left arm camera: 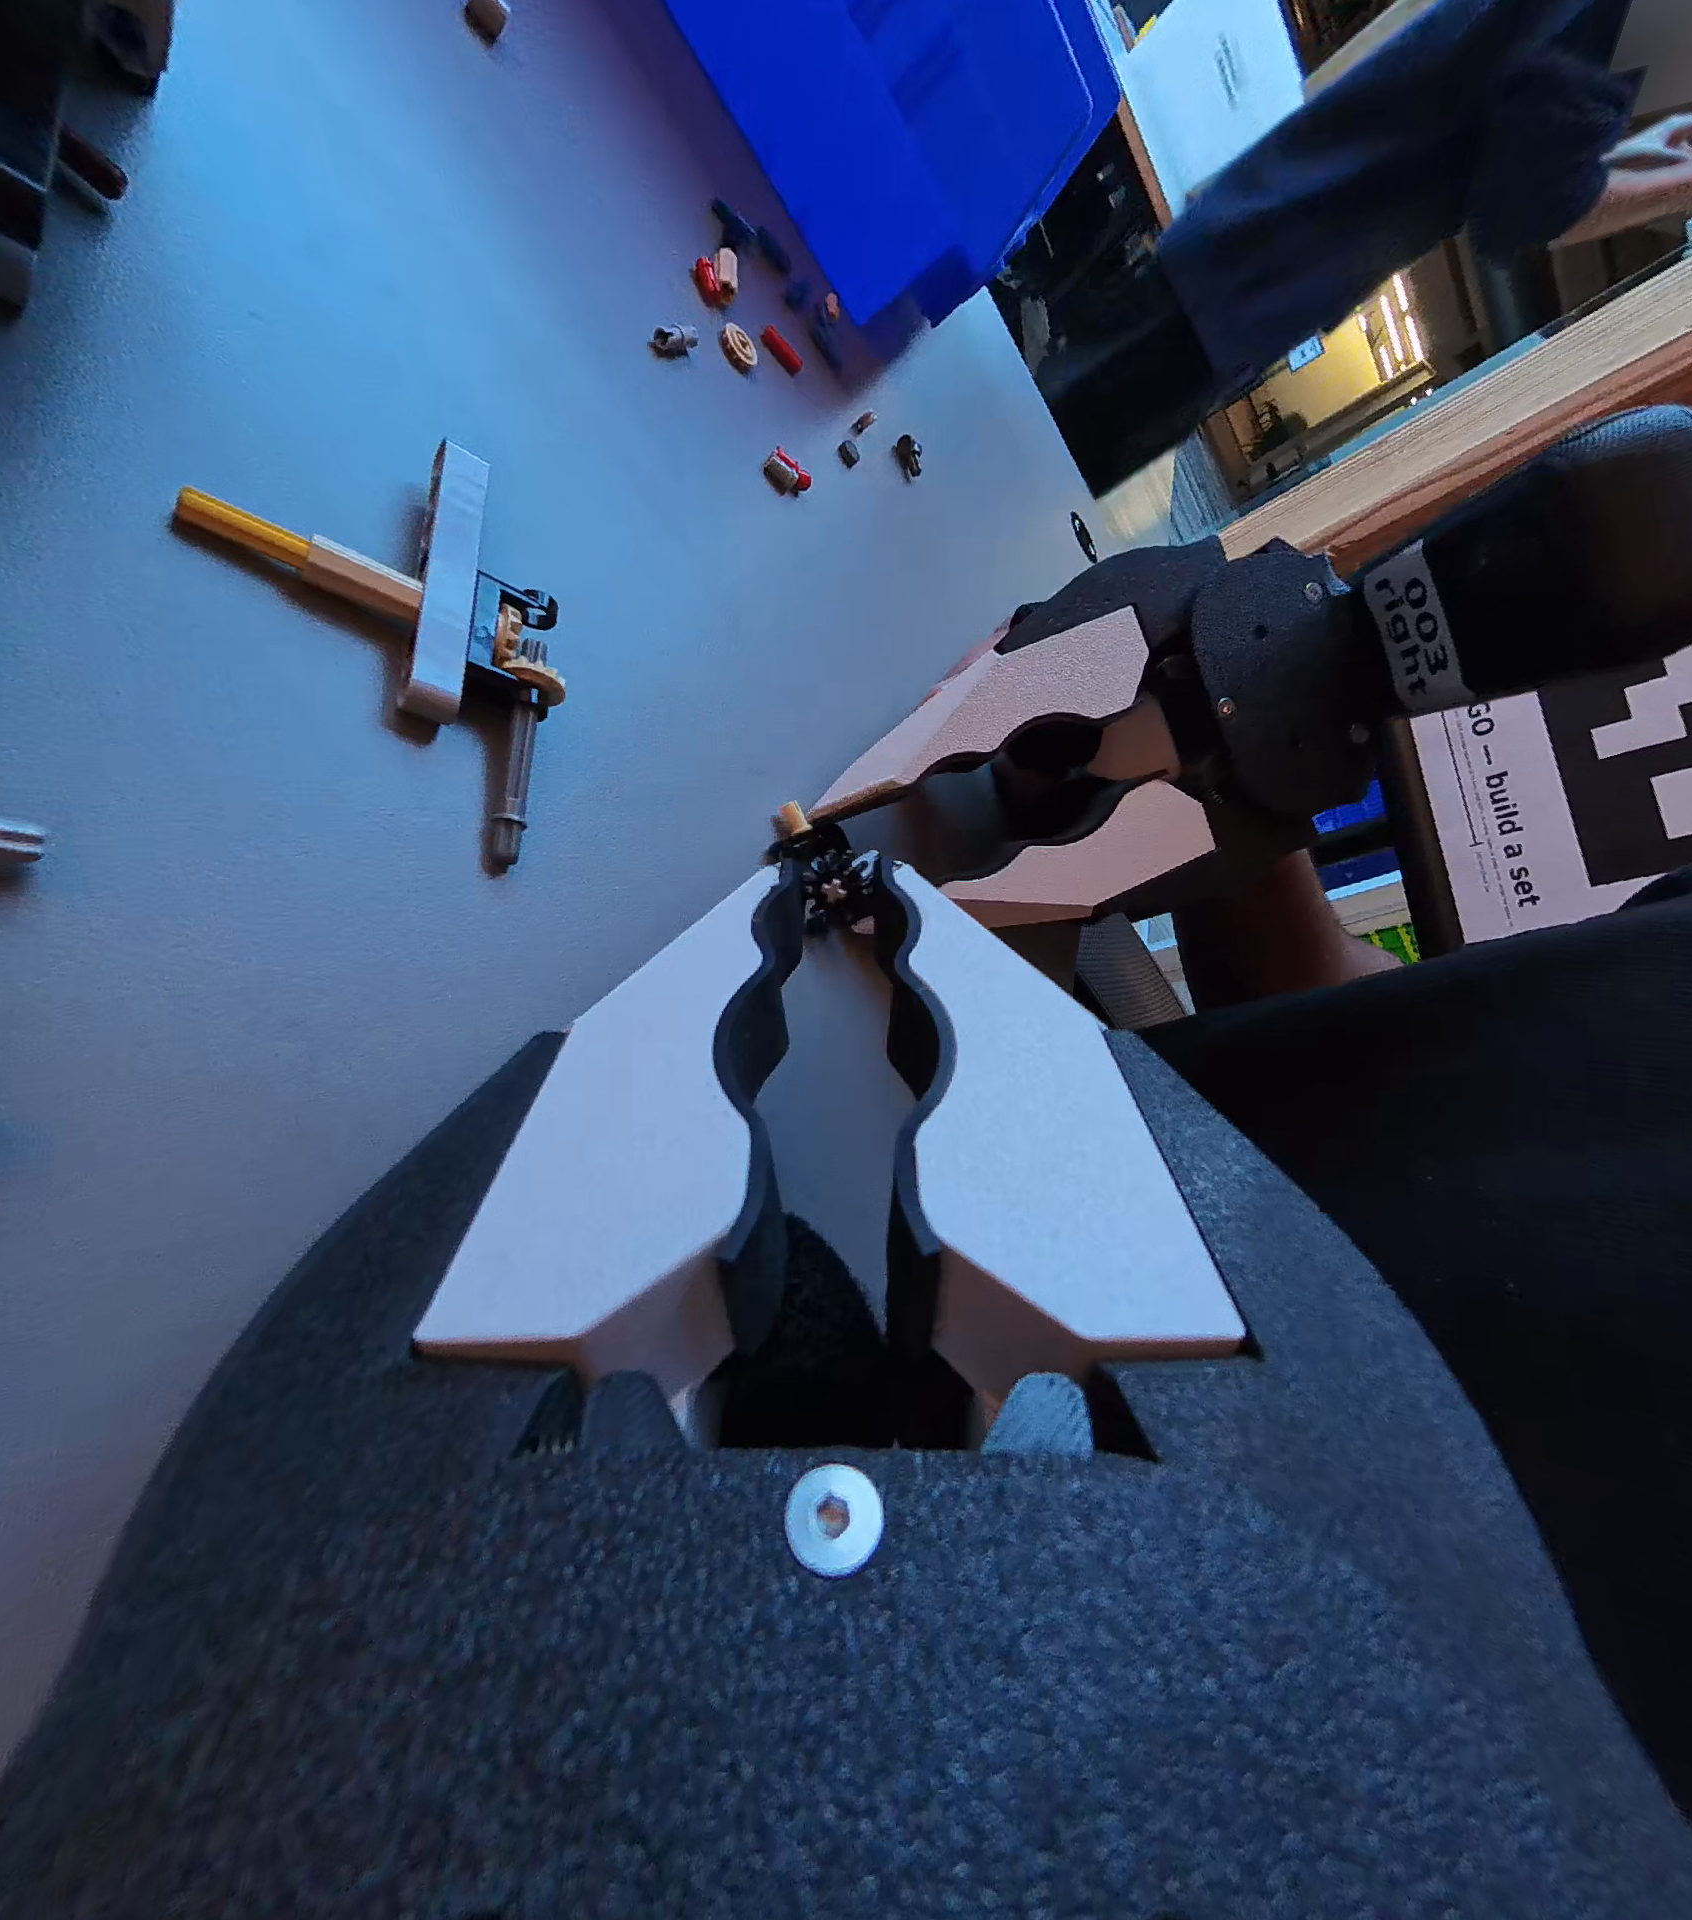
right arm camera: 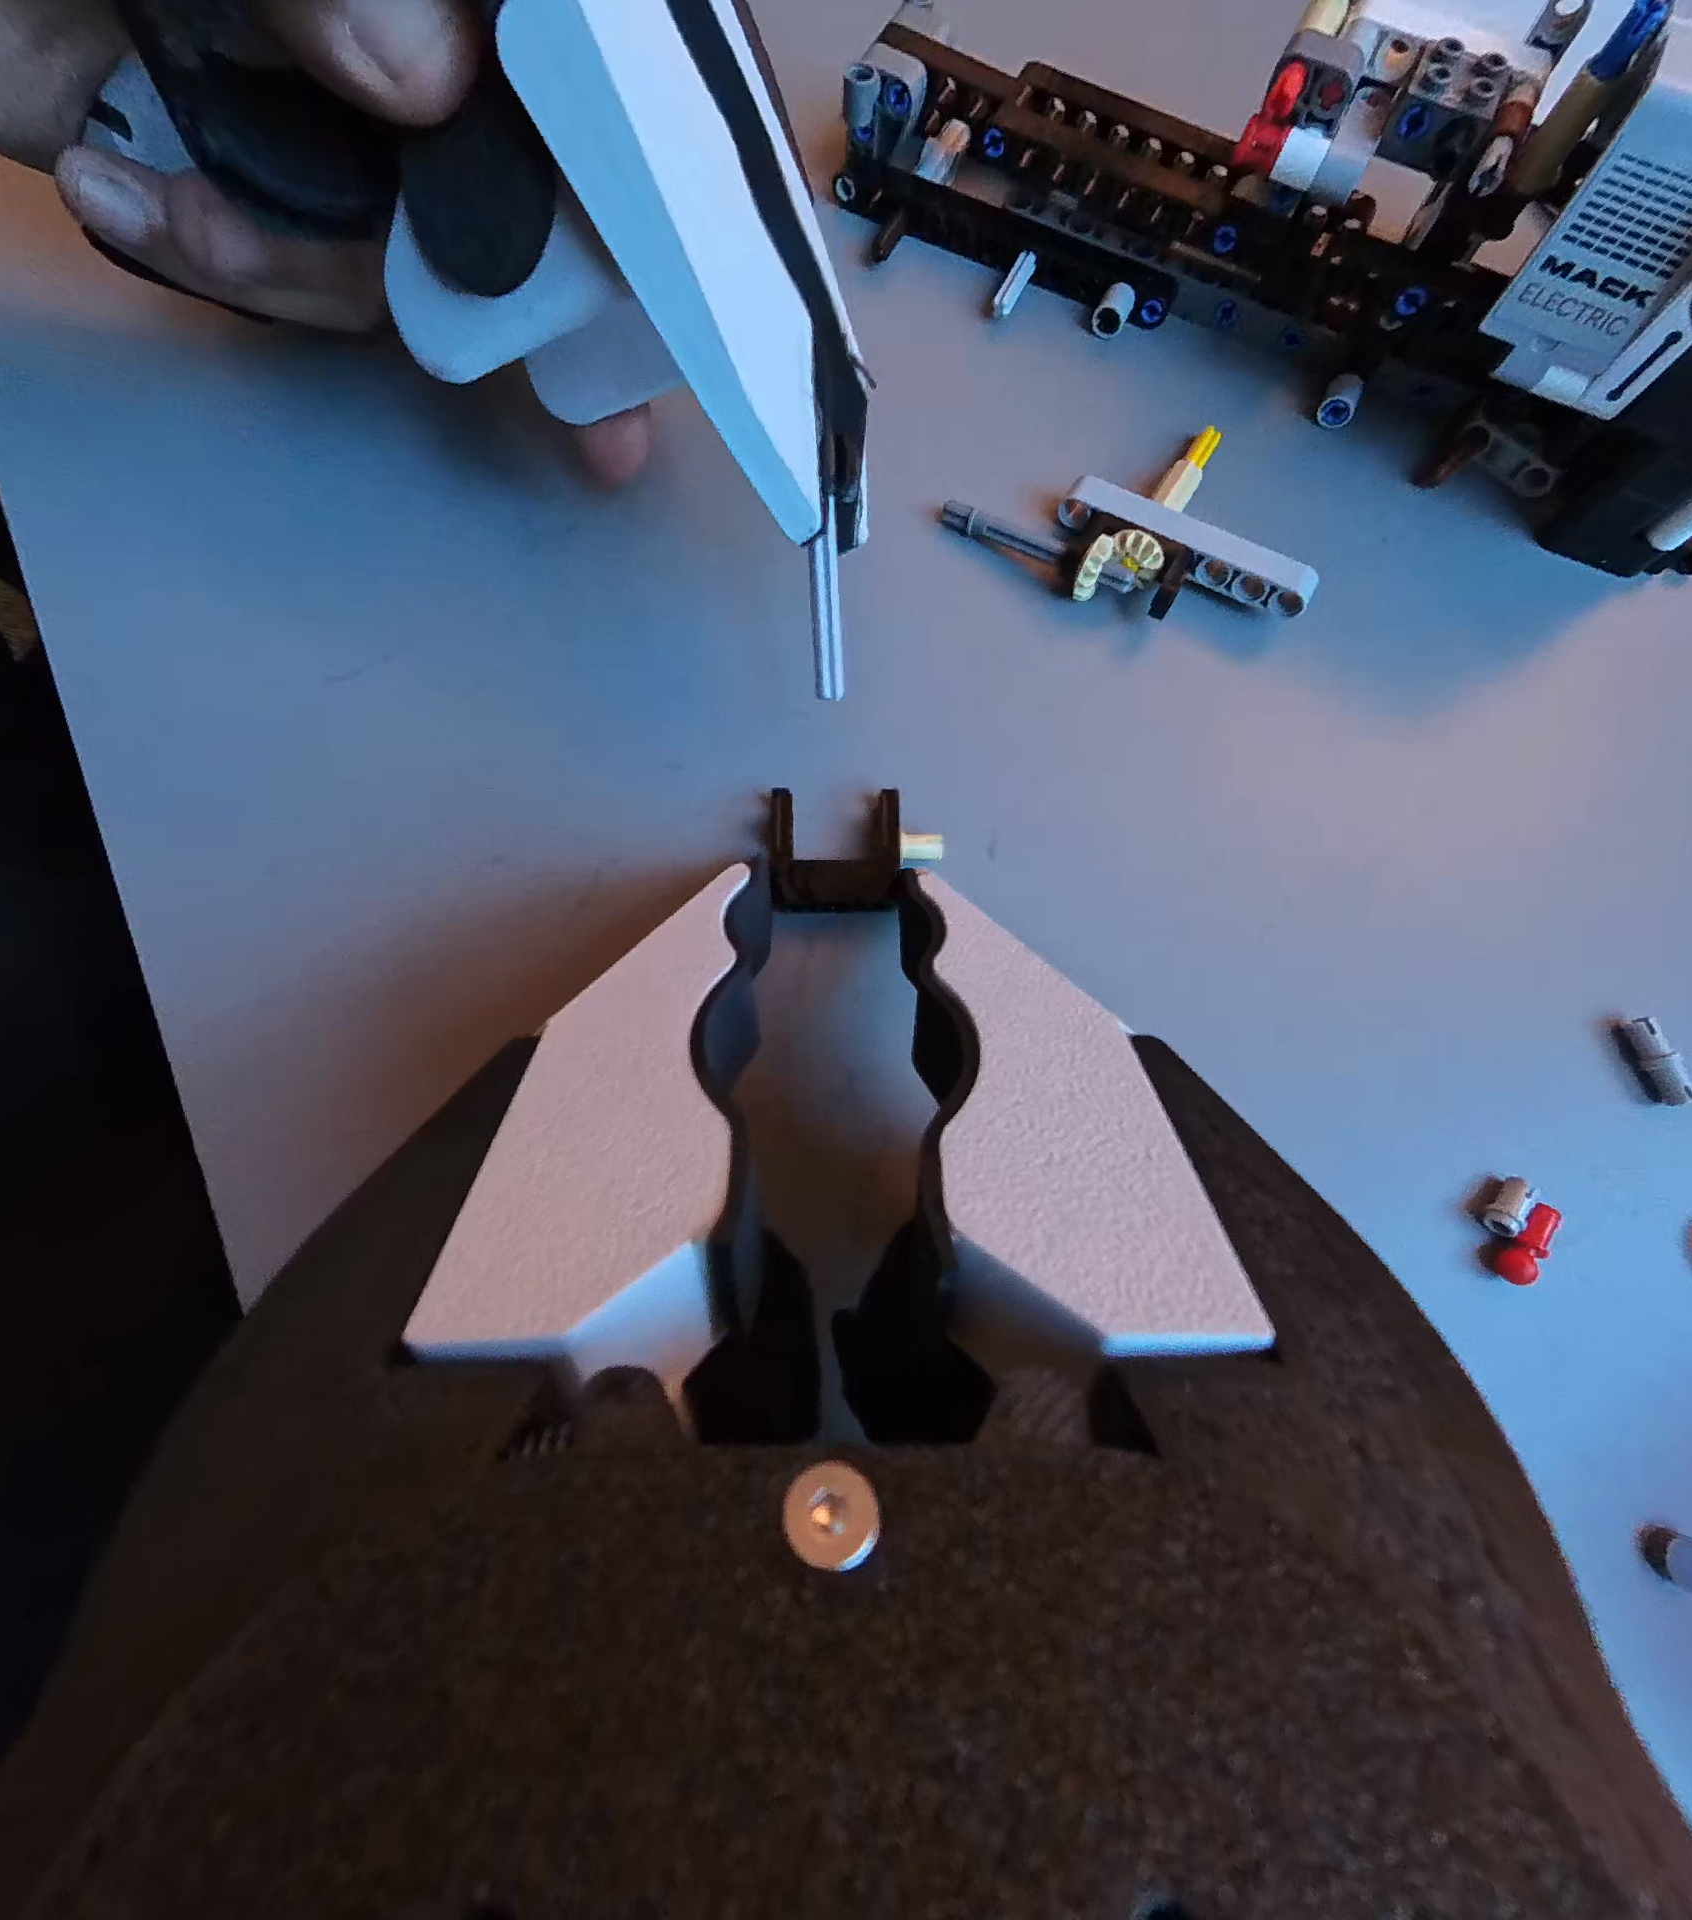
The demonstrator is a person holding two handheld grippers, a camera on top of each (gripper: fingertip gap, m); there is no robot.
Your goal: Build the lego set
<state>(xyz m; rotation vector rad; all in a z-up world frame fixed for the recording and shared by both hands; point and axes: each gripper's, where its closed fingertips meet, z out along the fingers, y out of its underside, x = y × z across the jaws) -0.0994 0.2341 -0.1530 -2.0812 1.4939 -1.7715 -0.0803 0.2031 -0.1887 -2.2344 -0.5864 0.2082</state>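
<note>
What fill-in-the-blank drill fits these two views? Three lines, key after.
1. The left hand-held gripper is shut on a grey ___.
2. The black forked piece is pinched in the ___ hand-held gripper.
3. The bin at the table's far edge is ___.
Answers: axle; right; blue.

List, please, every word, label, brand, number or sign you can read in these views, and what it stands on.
I will not copy writing out; these things bear it.
White grille panel on the lego truck: bold printed lettering.
Grey band on the right gripper: short lettering.
Pale card with a black-and-white marker pattern: a printed line.
White box: too small to read.
</note>
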